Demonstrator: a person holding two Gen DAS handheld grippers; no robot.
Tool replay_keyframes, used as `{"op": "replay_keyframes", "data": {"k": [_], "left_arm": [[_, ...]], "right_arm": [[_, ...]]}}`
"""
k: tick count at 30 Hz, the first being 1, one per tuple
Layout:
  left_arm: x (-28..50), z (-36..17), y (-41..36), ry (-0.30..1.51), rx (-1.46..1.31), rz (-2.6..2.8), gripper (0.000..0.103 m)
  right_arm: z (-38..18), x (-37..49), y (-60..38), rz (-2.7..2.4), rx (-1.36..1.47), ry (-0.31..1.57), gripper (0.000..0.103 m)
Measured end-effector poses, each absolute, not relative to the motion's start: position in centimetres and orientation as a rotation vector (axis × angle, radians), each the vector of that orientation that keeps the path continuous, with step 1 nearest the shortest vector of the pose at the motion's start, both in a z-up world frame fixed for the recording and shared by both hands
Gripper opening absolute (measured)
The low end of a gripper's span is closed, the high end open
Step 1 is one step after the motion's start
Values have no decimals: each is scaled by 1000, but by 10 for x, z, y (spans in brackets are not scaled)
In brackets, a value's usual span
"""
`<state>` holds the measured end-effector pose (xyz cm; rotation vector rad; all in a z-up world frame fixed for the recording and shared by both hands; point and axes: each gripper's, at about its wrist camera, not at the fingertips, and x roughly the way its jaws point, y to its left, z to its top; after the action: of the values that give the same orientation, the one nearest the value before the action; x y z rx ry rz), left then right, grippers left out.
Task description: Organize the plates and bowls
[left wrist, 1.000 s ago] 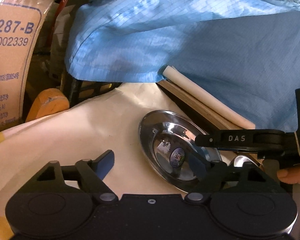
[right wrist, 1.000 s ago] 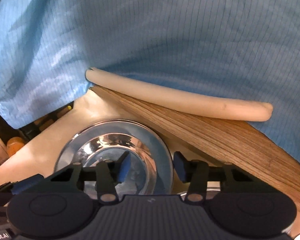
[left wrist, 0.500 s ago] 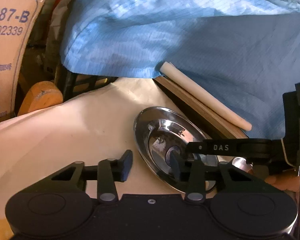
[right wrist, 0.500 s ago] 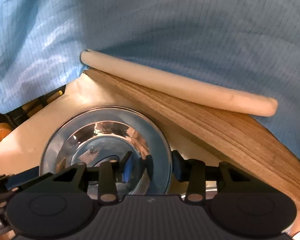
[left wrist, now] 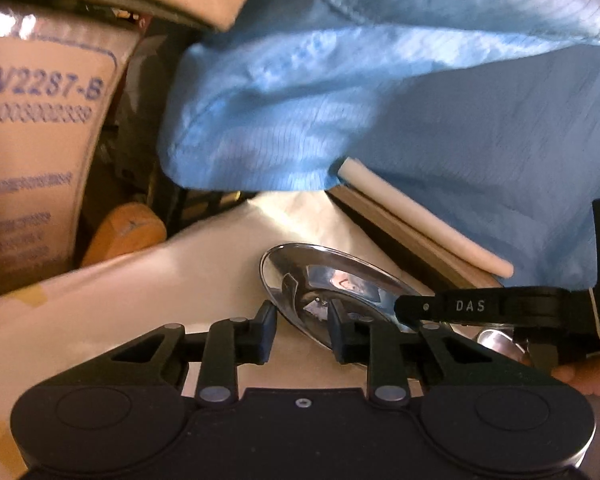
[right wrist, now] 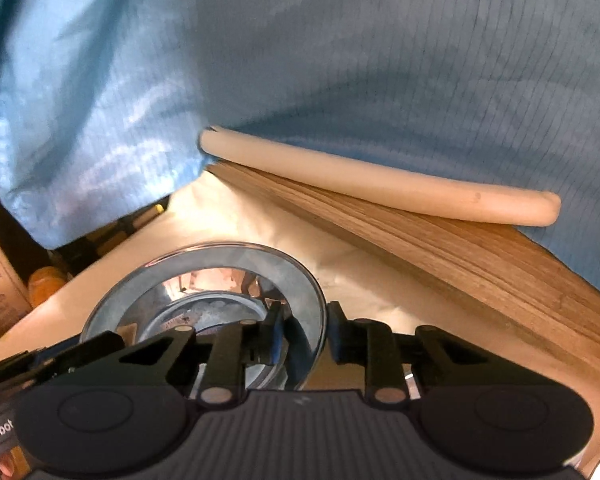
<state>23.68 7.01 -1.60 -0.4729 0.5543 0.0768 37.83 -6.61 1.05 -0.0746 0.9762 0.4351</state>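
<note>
The steel bowl [right wrist: 204, 304] sits tilted on the counter [left wrist: 140, 280]. Both grippers' fingers have just been closing, the left gripper [left wrist: 302, 334] and right gripper [right wrist: 304, 336] each straddling its rim. It looks light, stiff and slippery, so the thin rim seems the place to pinch.

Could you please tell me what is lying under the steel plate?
The steel plate rests on cream paper covering the surface. Whatever is directly beneath the plate's base is hidden by the plate itself.
</note>
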Motion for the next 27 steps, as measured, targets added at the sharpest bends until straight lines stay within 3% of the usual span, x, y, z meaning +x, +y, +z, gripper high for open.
{"op": "replay_keyframes", "data": {"k": [27], "left_arm": [[153,28,4,448,-342,-76,29]], "right_arm": [[76,254,-142,344,22,780,23]]}}
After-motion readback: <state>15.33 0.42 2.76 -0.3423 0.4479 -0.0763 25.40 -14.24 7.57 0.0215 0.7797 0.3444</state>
